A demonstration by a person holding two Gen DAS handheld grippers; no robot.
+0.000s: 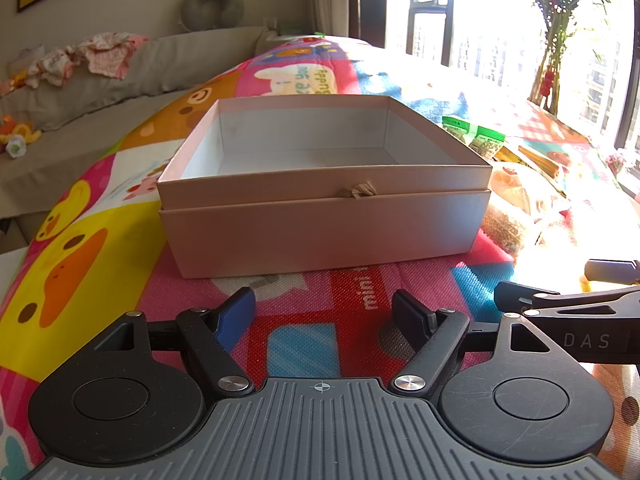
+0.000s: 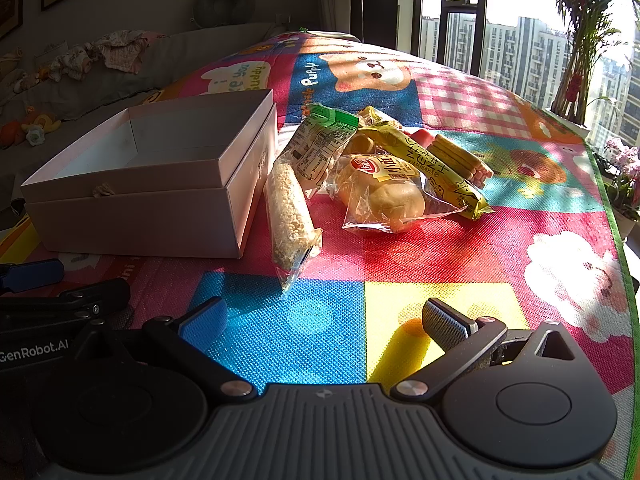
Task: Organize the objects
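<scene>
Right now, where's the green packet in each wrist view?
Left wrist: green packet at right of centre, just past the box's far right corner, partly hidden and washed out by glare.
Right wrist: green packet at centre, top of the snack pile, lying against the box's right wall.
Shared landmark: the open white box; the packet lies to its right in both.

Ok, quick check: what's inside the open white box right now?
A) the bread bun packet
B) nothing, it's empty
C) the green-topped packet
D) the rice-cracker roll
B: the white box shows only its bare floor, while the snack packets all lie on the mat beside it.
</scene>
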